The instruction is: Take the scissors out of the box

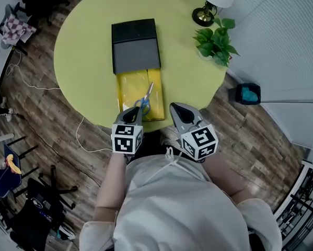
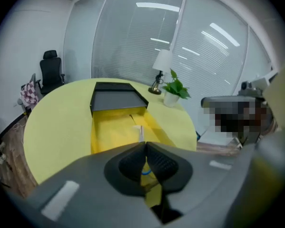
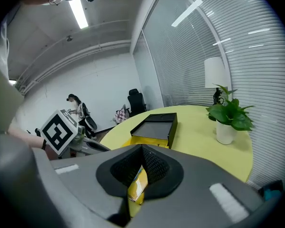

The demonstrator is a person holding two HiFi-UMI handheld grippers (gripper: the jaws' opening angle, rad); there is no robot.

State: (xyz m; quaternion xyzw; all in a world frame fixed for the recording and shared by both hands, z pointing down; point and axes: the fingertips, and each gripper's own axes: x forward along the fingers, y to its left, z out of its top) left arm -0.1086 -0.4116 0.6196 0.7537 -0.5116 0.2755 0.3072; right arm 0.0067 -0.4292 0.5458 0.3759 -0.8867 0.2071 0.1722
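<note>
A wood-plank floor (image 1: 250, 135) and a wall of glass with white blinds surround a round yellow-green table (image 1: 83, 46); nearest the person, at the table's near edge, the two grippers sit side by side, each with its marker cube toward the body; the left gripper (image 1: 137, 109) (image 2: 145, 146) rests over the near end of the yellow tray (image 1: 130, 85) (image 2: 109, 132) (image 3: 132, 140), its jaws drawn together on the blue handle of the scissors (image 1: 146, 98) (image 2: 140, 133), a blue curve showing in the slit between the pads; the scissors lie inside the tray, handle toward the person and pale blades pointing away toward the black sleeve (image 1: 135, 46) (image 2: 116, 99) (image 3: 154, 127); the right gripper (image 1: 175, 107) (image 3: 141, 151) is just beside the tray's near right corner, jaws closed on a yellow strip that looks like part of the tray's wall; the tray is pulled out of the sleeve toward the person, so the box stands open, the sleeve covering only its far end; farther back on the right, a potted plant (image 1: 215, 42) (image 2: 174, 91) (image 3: 230, 115) in a white pot stands on the table, and just behind it a lamp (image 1: 203, 17) (image 2: 161, 68) (image 3: 214, 75) with a brass base and white shade; off the table, a blue bin (image 1: 247, 93) sits on the floor at right, a white cable (image 1: 41, 88) trails at left, and a black office chair (image 2: 51, 72) (image 3: 136, 101) stands by the far wall.
</note>
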